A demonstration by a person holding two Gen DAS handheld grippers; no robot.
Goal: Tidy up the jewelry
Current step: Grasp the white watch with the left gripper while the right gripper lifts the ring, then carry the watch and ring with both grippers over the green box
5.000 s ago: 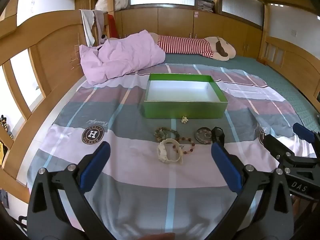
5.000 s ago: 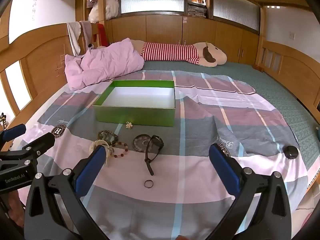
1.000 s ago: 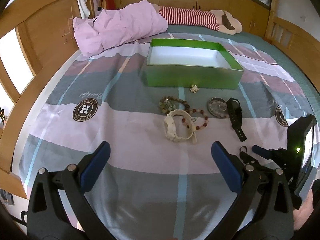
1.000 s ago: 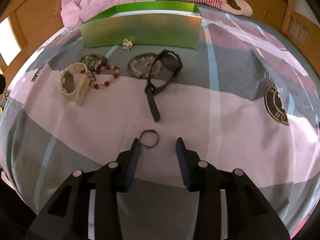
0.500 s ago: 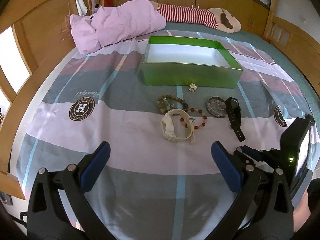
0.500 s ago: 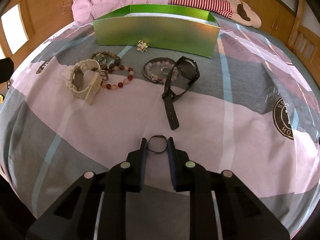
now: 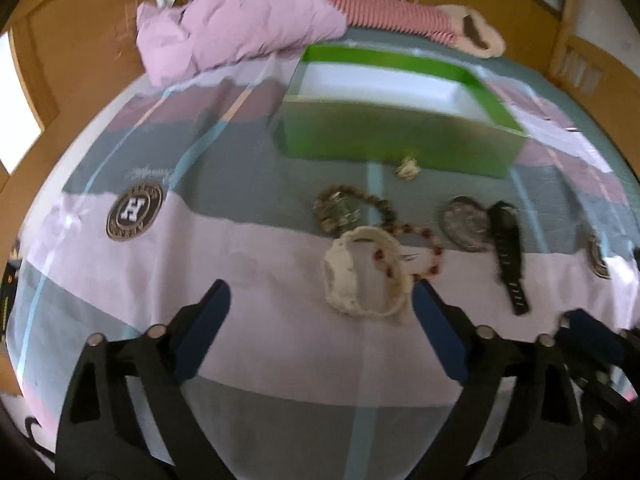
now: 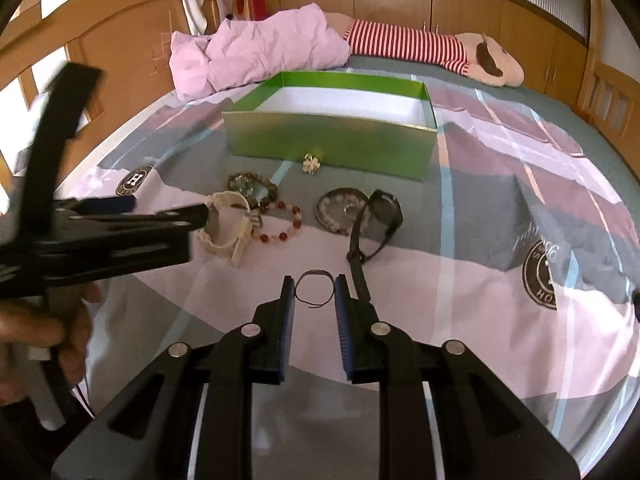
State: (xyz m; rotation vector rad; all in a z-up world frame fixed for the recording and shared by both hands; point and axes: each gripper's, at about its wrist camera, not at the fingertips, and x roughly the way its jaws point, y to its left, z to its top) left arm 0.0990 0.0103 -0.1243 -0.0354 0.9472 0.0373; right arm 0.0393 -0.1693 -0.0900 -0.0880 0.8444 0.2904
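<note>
**Ring pinched in my right tongs, left tongs coming in on the white watch**

Nearest to me in the right wrist view, my right tongs [image 8: 315,292] are closed on a thin dark wire ring [image 8: 314,289], pinched edge to edge between the two pads. I hold it that way because a hoop this thin offers nothing else to bite on. It looks lifted clear of the bed [image 8: 460,300], and I judge it is bound for the box.

My left tongs [image 7: 320,304] are wide but closing, nothing pressed between them yet. The white watch [image 7: 362,276] lies just past the tips, at 12 o'clock to 1 o'clock, so I read that as my next pick.

The rest lies in a loose row on the bedcover, short of the box, presumably so that each piece is an easy reach. From the white watch, the red bead bracelet [image 8: 280,222] touches it at 3 o'clock and the brown bead bracelet [image 8: 252,188] lies at 12 o'clock. Further right lie a round dish of pale beads [image 8: 340,210] and the black watch [image 8: 376,220], its case overlapping the dish rim. A small flower brooch [image 8: 312,164] lies against the front wall of the green box [image 8: 332,140], which is open and looks empty.

Count: two watches, two loose bracelets, one ring, one brooch, one dish, one box. Beyond, at 12 o'clock, a pink quilt [image 8: 260,52] and a striped plush toy [image 8: 432,50].
</note>
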